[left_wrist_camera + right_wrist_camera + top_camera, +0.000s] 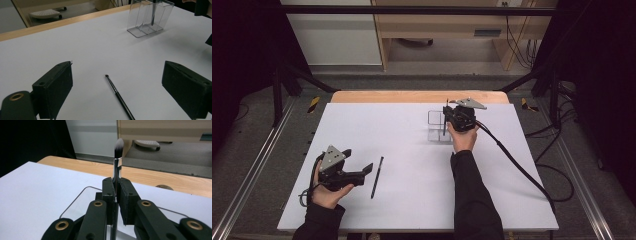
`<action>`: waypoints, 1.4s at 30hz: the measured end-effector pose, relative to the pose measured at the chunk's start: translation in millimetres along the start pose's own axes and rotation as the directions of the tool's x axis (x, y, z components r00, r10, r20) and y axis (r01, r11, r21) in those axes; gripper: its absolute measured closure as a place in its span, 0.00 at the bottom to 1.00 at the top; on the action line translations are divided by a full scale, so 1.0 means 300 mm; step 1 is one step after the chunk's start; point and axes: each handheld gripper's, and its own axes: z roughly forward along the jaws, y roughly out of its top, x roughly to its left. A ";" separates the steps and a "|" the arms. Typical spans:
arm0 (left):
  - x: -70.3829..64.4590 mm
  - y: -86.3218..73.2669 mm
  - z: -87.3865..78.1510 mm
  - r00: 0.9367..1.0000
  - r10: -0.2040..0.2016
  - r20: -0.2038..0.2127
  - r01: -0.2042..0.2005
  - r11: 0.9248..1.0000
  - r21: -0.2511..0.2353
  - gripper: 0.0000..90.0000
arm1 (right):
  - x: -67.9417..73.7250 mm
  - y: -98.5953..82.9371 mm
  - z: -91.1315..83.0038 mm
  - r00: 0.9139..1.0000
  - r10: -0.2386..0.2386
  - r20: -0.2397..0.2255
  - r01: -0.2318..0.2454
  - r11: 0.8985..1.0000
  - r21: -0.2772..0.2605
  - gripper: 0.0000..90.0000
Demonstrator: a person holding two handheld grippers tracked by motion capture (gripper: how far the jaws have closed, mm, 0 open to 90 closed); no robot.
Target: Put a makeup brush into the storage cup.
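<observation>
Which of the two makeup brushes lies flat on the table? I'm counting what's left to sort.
The thin black brush between the open left tongs lies flat; the white-tipped brush stands upright, clamped by the right tongs over the clear organizer.

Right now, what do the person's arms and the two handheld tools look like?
Both arms wear dark long sleeves. Each tool is black: the left tool and the right tool have thick block-shaped jaws, with brass-coloured rivets at the linkage pivots. A grey three-cornered plate tops each, and a black cable trails from the right one.
</observation>
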 end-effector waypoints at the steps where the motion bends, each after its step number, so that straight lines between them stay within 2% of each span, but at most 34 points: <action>1: -0.001 0.000 0.000 1.000 -0.001 0.000 0.001 1.000 0.000 0.10 | 0.001 -0.002 0.002 1.000 -0.001 -0.002 0.001 1.000 0.004 0.93; 7: -0.001 0.000 0.001 1.000 0.000 0.000 0.000 1.000 0.001 0.10 | 0.005 -0.013 0.005 1.000 -0.027 0.009 0.027 0.999 0.039 0.93; 14: -0.004 -0.002 0.004 1.000 0.003 0.001 -0.003 1.000 0.005 0.10 | 0.005 -0.002 -0.013 1.000 -0.018 0.003 0.018 0.998 0.052 0.89; 20: -0.002 -0.001 0.002 1.000 0.001 -0.001 -0.001 1.000 0.004 0.10 | 0.003 0.010 -0.058 1.000 -0.027 -0.010 0.028 0.999 0.034 0.82; 25: -0.003 -0.002 0.004 1.000 0.001 -0.003 -0.001 1.000 0.007 0.10 | 0.003 0.014 -0.108 0.999 -0.023 -0.046 0.023 1.000 0.017 0.70; 32: -0.004 -0.001 0.005 1.000 0.003 -0.003 -0.003 1.000 0.009 0.10 | 0.015 0.004 -0.183 0.995 -0.047 -0.087 0.048 0.999 0.009 0.49; 34: -0.004 -0.001 0.005 1.000 0.001 -0.003 -0.001 1.000 0.010 0.10 | 0.017 -0.004 -0.200 0.993 -0.048 -0.105 0.049 0.999 0.012 0.46; 38: -0.006 0.001 0.003 1.000 0.003 -0.003 -0.003 1.000 0.008 0.10 | 0.017 -0.022 -0.228 0.993 -0.058 -0.107 0.060 0.998 0.014 0.42; 42: -0.004 0.001 0.002 1.000 0.001 -0.003 -0.001 1.000 0.006 0.10 | 0.011 -0.043 -0.266 0.990 -0.053 -0.128 0.053 0.999 -0.001 0.37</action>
